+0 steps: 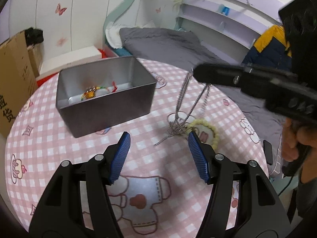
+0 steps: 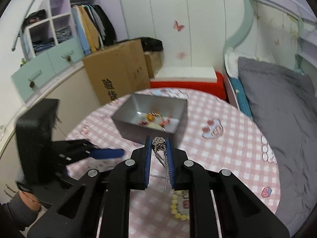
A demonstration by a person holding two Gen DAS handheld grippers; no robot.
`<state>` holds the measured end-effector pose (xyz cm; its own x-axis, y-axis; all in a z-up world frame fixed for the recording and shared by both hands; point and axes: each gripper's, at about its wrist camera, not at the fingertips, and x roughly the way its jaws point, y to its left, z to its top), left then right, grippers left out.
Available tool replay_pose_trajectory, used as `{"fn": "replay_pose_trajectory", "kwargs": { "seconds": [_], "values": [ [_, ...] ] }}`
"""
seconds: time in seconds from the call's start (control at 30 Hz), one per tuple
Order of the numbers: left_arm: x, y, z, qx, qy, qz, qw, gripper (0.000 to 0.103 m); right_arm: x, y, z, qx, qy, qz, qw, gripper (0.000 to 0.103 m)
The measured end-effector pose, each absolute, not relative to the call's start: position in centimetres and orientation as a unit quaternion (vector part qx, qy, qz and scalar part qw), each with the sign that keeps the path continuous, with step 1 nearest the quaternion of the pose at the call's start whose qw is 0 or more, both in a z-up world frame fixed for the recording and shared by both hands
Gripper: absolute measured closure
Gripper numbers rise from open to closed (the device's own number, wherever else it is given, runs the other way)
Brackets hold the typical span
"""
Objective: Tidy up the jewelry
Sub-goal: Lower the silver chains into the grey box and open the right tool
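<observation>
Right claw (image 2: 158, 141) pinches a silver chain necklace (image 2: 158, 141) by its ornate clasp piece; the blue pads press on it from both sides, the chain strands hanging down between them. From the left wrist view the strands (image 1: 185, 97) run down from the right claw (image 1: 200, 73) to a tangled lower end that touches the pink checked desk (image 1: 138, 144), just beside a pale yellow bead bracelet (image 1: 213, 130) at 3 o'clock of the tangle. Left claw (image 1: 158, 138) is spread wide and holds nothing, hovering over the desk. A grey metal box (image 1: 111, 107) stands at 10 o'clock from the left claw, open-topped, with gold and red jewelry (image 1: 90, 94) inside. A grey-covered bed (image 1: 168, 45) lies beyond the desk.
</observation>
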<state>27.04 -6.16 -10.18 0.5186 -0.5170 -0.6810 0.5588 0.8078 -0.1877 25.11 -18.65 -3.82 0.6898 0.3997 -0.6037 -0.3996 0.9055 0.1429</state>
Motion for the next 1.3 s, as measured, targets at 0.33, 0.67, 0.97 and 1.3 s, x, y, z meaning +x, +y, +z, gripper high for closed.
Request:
{"fn": "replay_pose_trajectory", "kwargs": {
  "seconds": [0.33, 0.67, 0.97, 1.3],
  "values": [
    [26.1, -7.9, -9.2, 0.021, 0.358, -0.325, 0.875, 0.042, 23.0, -17.0, 0.3, -0.007, 0.288, 0.245, 0.926, 0.09],
    [27.1, -6.6, -9.2, 0.003, 0.37, -0.292, 0.882, 0.077, 22.2, -16.7, 2.0, -0.008, 0.264, 0.252, 0.931, 0.09],
    [27.1, -5.0, -7.6, -0.003, 0.354, -0.269, 0.896, 0.09, 21.4, -16.8, 3.8, 0.001, 0.244, 0.268, 0.932, 0.09],
    [27.1, 0.2, -2.5, -0.036, 0.308, -0.226, 0.924, 0.093, 21.7, -17.8, 4.3, 0.014, 0.236, 0.261, 0.936, 0.09]
  ]
}}
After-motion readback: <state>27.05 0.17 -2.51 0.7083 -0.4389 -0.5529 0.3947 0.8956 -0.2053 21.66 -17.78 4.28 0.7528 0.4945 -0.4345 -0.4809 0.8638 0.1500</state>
